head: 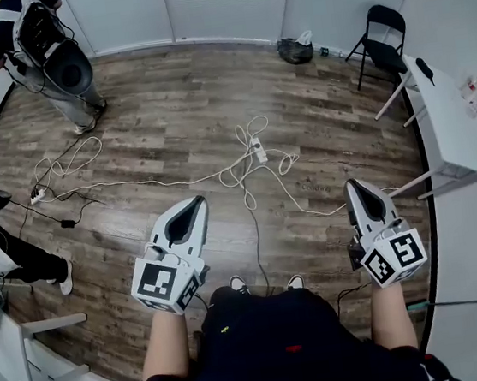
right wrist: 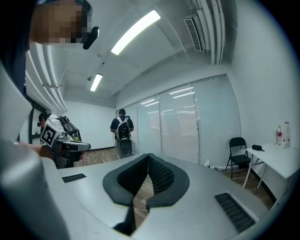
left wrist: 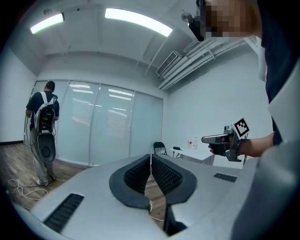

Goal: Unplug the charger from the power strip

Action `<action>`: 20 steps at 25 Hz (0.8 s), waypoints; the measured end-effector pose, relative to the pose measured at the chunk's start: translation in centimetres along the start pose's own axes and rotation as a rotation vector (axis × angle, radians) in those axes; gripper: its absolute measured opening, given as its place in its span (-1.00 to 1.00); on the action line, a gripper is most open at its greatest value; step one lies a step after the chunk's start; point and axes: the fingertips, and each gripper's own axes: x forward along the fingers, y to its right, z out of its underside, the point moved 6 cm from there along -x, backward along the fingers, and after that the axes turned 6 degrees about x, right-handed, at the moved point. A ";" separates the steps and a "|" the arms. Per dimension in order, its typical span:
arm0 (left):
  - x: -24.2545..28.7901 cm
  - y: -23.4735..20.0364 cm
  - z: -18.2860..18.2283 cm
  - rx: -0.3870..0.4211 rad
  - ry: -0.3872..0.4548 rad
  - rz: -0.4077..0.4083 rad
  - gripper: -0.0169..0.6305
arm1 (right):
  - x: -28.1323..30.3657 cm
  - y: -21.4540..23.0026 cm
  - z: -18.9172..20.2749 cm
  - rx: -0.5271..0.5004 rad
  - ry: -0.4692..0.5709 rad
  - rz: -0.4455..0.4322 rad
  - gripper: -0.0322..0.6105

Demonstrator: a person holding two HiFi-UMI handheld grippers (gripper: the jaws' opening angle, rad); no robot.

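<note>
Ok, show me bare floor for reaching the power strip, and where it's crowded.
Bare floor lies beyond the power strip and right of it toward the folding chair. Crowded: white cable loops surround the strip; another tangle lies far left.

A bare office-like test room: grey wood-plank floor (head: pixel 168 108), frosted glass partition walls (head: pixel 224 2) at twelve o'clock, white desk (head: pixel 450 120) and black folding chair (head: pixel 384 38) at two o'clock, long ceiling strip lights (left wrist: pixel 138 21).

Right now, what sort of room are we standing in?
Probably a sparse office or lab room: frosted glass partition walls, a black folding chair beside a white table, and a white power strip lying on the wood-look floor.
</note>
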 end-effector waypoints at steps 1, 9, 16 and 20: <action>-0.3 -0.8 0.5 -0.003 -0.003 0.004 -0.85 | 0.5 -0.7 0.3 -0.002 -0.005 0.006 -0.83; -1.0 -6.2 3.0 -0.023 -0.029 0.051 -0.85 | 4.8 -5.0 1.8 -0.024 -0.055 0.033 -0.83; 0.8 -9.1 3.6 -0.028 -0.033 0.045 -0.85 | 9.1 -4.8 2.1 -0.020 -0.063 0.015 -0.83; 3.0 -10.6 3.5 -0.024 -0.042 0.030 -0.85 | 12.5 -3.2 2.0 -0.012 -0.058 -0.005 -0.83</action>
